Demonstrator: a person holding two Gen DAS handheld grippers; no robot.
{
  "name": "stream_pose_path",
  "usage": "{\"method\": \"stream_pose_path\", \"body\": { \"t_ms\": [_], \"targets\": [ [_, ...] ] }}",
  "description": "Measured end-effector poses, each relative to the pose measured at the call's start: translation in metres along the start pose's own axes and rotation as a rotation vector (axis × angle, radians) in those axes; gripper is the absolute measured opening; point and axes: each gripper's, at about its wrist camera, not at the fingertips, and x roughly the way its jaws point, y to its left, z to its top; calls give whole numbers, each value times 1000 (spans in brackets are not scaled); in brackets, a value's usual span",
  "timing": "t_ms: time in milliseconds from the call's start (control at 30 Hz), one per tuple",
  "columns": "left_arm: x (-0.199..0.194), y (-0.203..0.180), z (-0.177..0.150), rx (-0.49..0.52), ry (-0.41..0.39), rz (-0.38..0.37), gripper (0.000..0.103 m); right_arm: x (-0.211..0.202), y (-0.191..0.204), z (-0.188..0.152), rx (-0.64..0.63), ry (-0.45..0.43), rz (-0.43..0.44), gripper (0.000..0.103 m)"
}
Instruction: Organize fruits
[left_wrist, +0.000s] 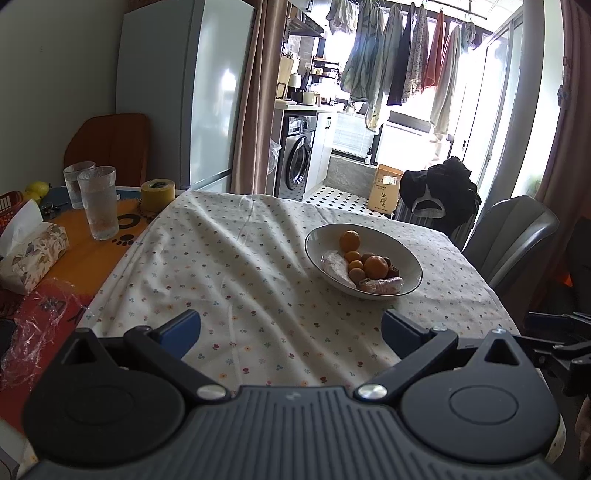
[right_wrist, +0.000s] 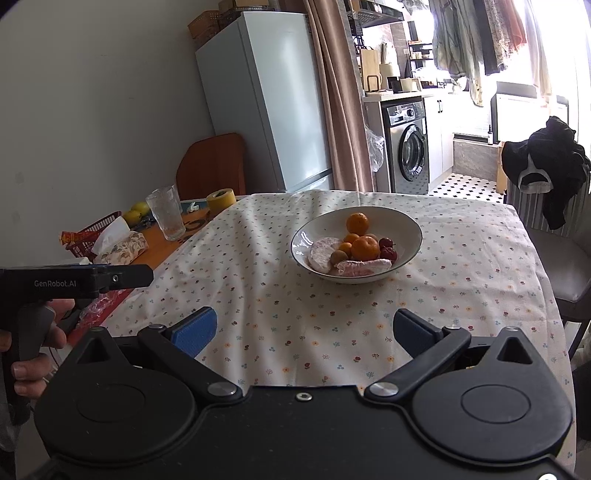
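Right gripper (right_wrist: 302, 330) spread wide, bowl (right_wrist: 406, 225) mid-table, bare tablecloth (right_wrist: 258, 295) between

The only text that reads clearly is "GenRobot.AI", in pale letters on the black side of the left hand-held gripper (right_wrist: 92, 281). The cardboard box (left_wrist: 385, 192) on the floor carries dark printed characters, too small to make out.

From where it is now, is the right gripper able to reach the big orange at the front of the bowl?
Probably yes. The right gripper is open, and only bare tablecloth lies between it and the bowl. The orange sits on top of the pile, uncovered.
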Motion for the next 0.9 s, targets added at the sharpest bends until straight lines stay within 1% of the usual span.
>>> {"method": "stream_pose_path", "body": {
  "t_ms": [267, 900],
  "targets": [
    [4, -3, -3, 17, 20, -7, 103, 3, -1, -2, 8, 13, 3, 103],
    [7, -13, -6, 59, 25, -25, 103, 1, -2, -1, 12, 15, 2, 103]
  ]
}}
